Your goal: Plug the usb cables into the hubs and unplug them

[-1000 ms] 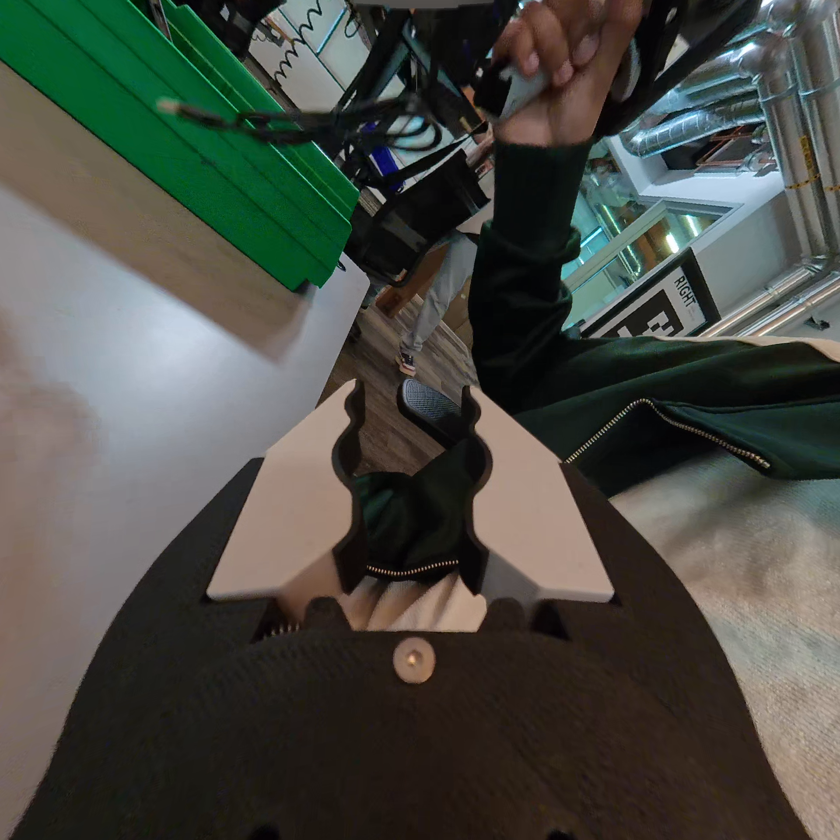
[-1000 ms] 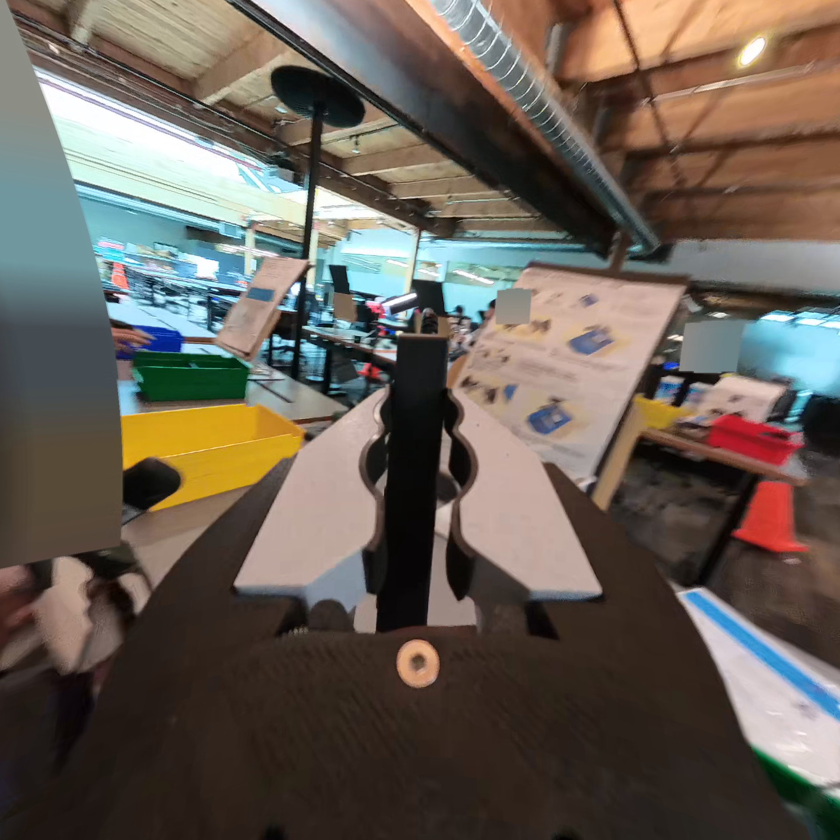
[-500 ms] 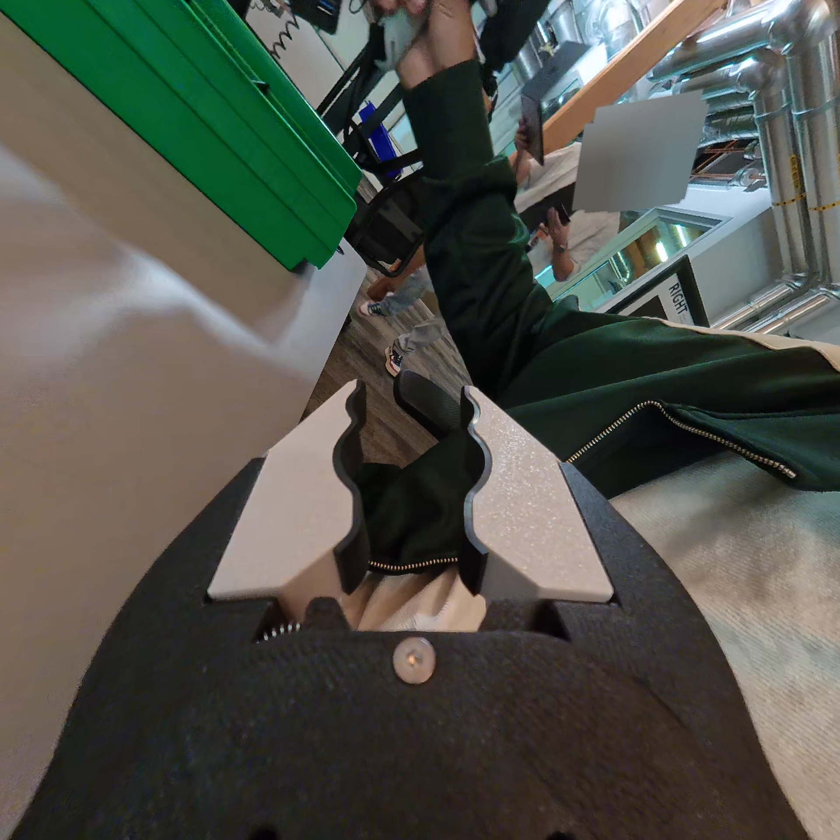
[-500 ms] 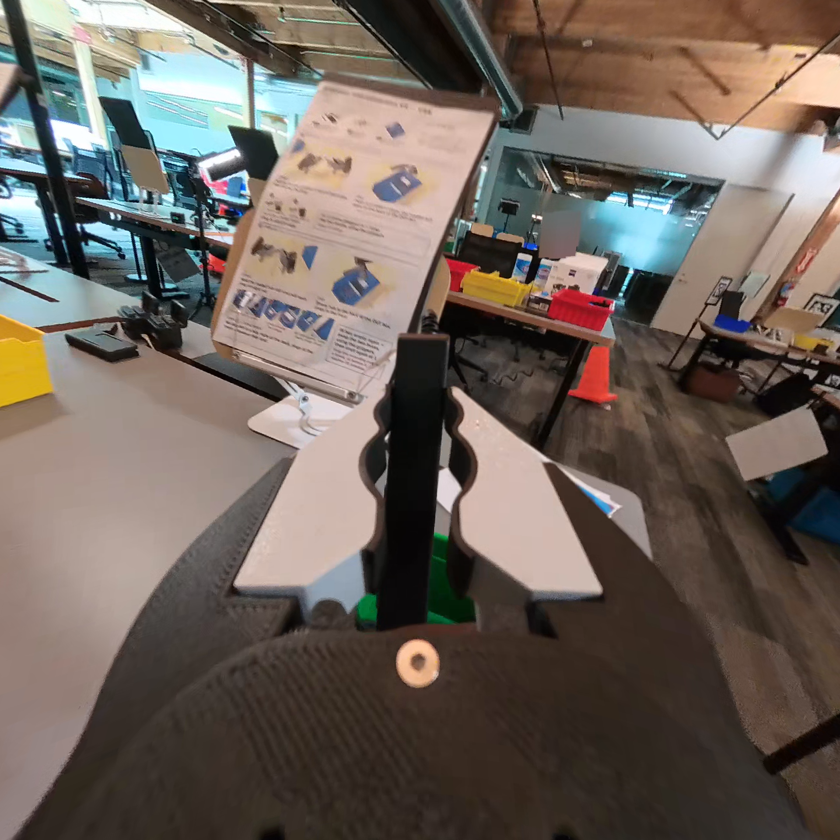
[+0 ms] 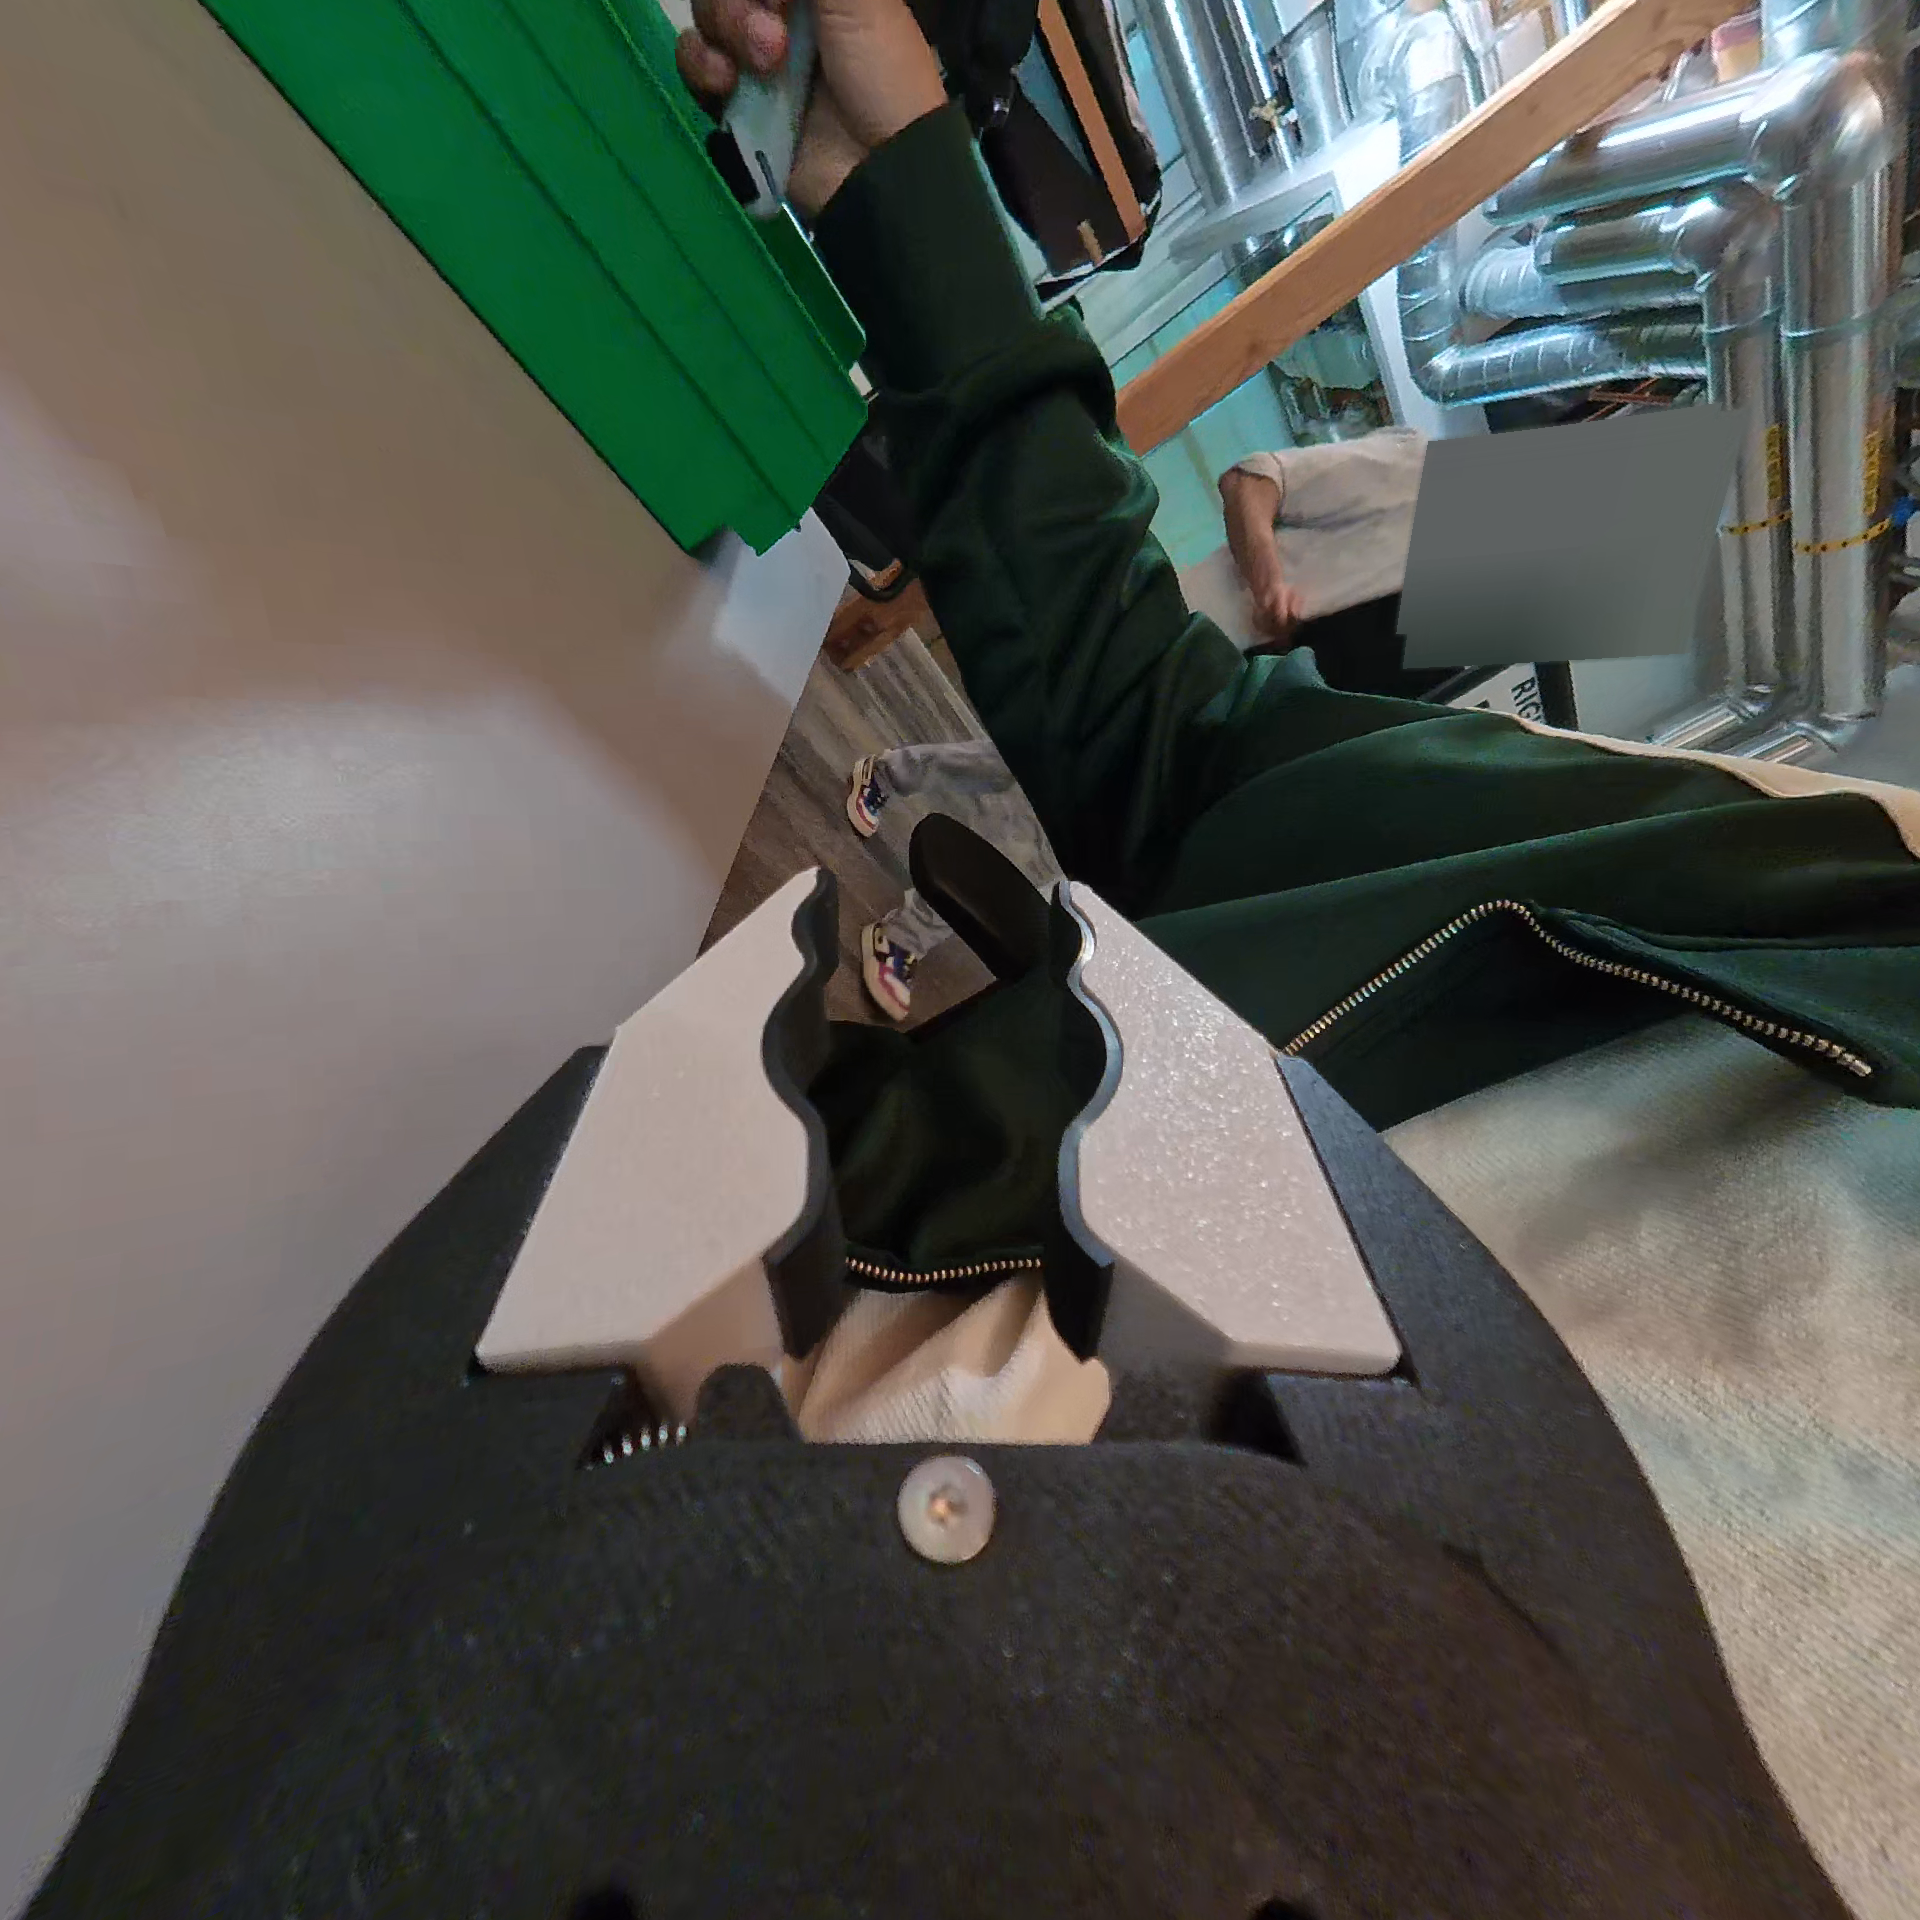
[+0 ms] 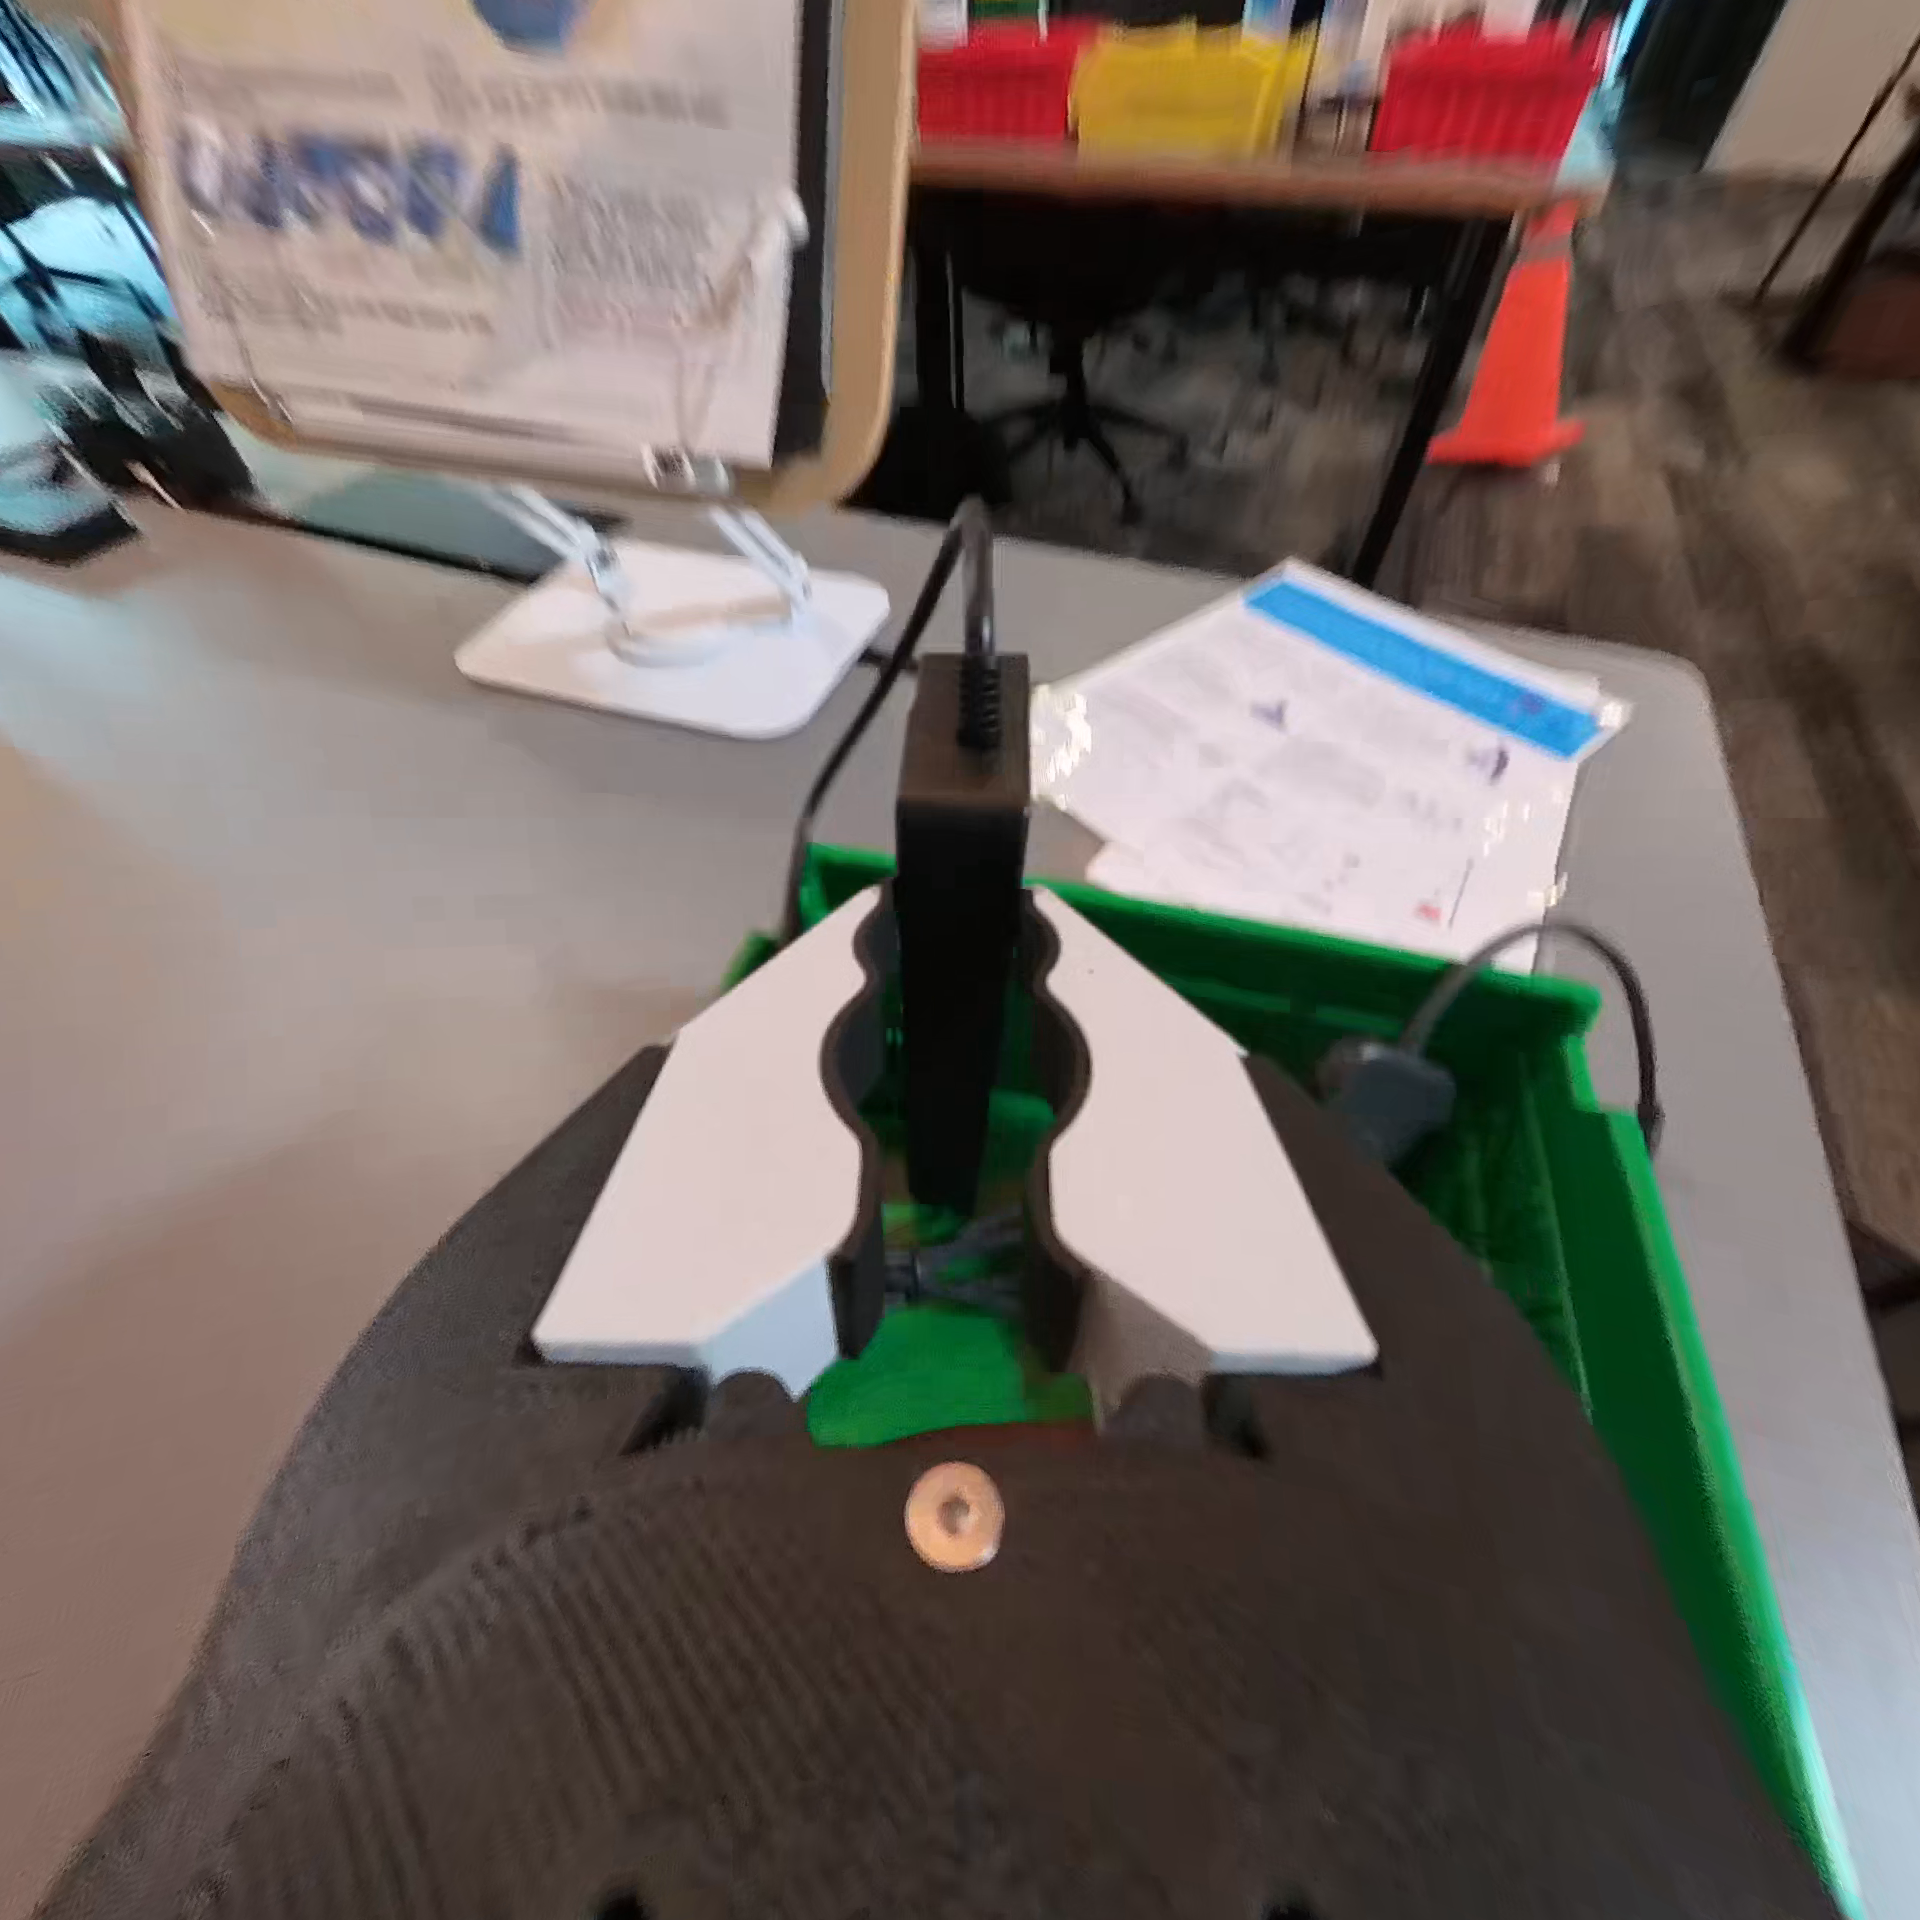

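My right gripper [image 6: 961, 899] is shut on a slim black USB hub [image 6: 961, 831], held upright above a green bin [image 6: 1558, 1195]. The hub's black cable [image 6: 971, 561] loops from its far end down towards the bin. A grey plug or hub [image 6: 1387, 1101] with its own dark cable lies inside the bin at the right. My left gripper [image 5: 940, 930] is open and empty, off the table's edge, pointing at the person's dark green jacket [image 5: 1351, 831]. The green bin also shows in the left wrist view [image 5: 582, 239], with the person's hand [image 5: 821, 62] above it.
A sheet holder on a white base [image 6: 675, 649] stands behind the bin on the grey table [image 6: 312, 883]. Printed sheets [image 6: 1330, 769] lie at the far right. An orange cone [image 6: 1517, 312] stands on the floor beyond. Another person [image 5: 1309, 520] stands in the background.
My right gripper has swung downward from facing the room to hovering over the green bin, the hub still in it. The person's right hand has come down to the bin. My left gripper stays open.
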Demonstrator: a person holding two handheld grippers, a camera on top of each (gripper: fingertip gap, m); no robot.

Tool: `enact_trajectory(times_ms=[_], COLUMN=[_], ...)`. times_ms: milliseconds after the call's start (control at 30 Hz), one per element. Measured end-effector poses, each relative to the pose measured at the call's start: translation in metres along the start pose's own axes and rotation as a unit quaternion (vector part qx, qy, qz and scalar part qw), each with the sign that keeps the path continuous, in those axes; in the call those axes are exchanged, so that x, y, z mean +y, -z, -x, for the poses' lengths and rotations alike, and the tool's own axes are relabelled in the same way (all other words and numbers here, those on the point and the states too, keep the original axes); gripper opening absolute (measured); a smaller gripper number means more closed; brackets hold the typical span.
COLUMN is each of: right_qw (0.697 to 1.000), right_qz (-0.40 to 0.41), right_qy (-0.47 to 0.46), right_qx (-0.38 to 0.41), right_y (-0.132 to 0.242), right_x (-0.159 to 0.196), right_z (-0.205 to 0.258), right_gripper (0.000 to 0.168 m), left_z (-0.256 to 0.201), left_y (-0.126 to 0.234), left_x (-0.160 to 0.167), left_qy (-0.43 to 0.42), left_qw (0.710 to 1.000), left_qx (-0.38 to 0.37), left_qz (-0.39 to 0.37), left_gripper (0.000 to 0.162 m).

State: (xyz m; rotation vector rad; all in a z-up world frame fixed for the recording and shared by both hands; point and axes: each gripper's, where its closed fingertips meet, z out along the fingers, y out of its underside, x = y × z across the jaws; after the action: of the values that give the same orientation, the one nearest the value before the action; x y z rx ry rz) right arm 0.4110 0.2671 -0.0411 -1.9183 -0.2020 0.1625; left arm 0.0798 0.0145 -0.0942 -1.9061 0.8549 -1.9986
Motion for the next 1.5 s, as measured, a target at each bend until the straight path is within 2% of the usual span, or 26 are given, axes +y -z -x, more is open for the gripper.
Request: enact_trajectory(times_ms=[167,233,367,533,700,833,967,1133,1200,1300,1500], right_qw=[0.999,0.995,0.990,0.987,0.971,0.955,0.936,0.936,0.940,0.943,0.945], right_qz=[0.031,0.050,0.068,0.024,-0.023,-0.030,-0.033,-0.011,-0.017,-0.015,-0.025], right_qy=[-0.018,-0.014,-0.005,-0.019,0.022,0.052,0.022,-0.055,-0.083,-0.108,-0.128], right_qx=[0.040,0.089,0.126,0.161,0.235,0.290,0.350,0.347,0.330,0.314,0.300], right_y=[0.014,0.021,0.034,0.065,0.115,0.155,0.187,0.198,0.200,0.203,0.205], right_x=[0.015,0.022,0.038,0.039,0.045,0.066,0.099,0.140,0.148,0.160,0.168], right_z=[-0.018,-0.035,-0.049,-0.052,-0.052,-0.053,-0.067,-0.082,-0.083,-0.083,-0.088], right_gripper=[0.026,0.049,0.063,0.063,0.062,0.061,0.067,0.070,0.056,0.049,0.050], left_z=[0.003,0.003,0.007,0.008,0.012,0.010,0.002,0.001,0.003,0.008,0.016], left_y=[0.000,0.000,0.001,0.000,0.000,-0.001,-0.004,-0.011,-0.015,-0.020,-0.024], left_x=[0.002,0.002,0.003,0.004,0.005,0.007,0.007,0.007,0.009,0.011,0.016], left_qy=[0.012,0.012,0.017,0.020,0.020,0.012,0.001,-0.014,-0.009,0.002,0.009], left_qw=[1.000,1.000,1.000,1.000,1.000,1.000,1.000,1.000,0.999,0.999,0.998], left_qx=[0.005,0.005,0.003,0.002,-0.004,-0.004,0.003,0.005,0.009,0.016,0.019], left_qz=[0.002,0.002,0.004,0.006,0.006,0.011,0.014,0.028,0.035,0.047,0.064], left_gripper=[0.039,0.039,0.039,0.039,0.039,0.039,0.038,0.038,0.038,0.038,0.038])
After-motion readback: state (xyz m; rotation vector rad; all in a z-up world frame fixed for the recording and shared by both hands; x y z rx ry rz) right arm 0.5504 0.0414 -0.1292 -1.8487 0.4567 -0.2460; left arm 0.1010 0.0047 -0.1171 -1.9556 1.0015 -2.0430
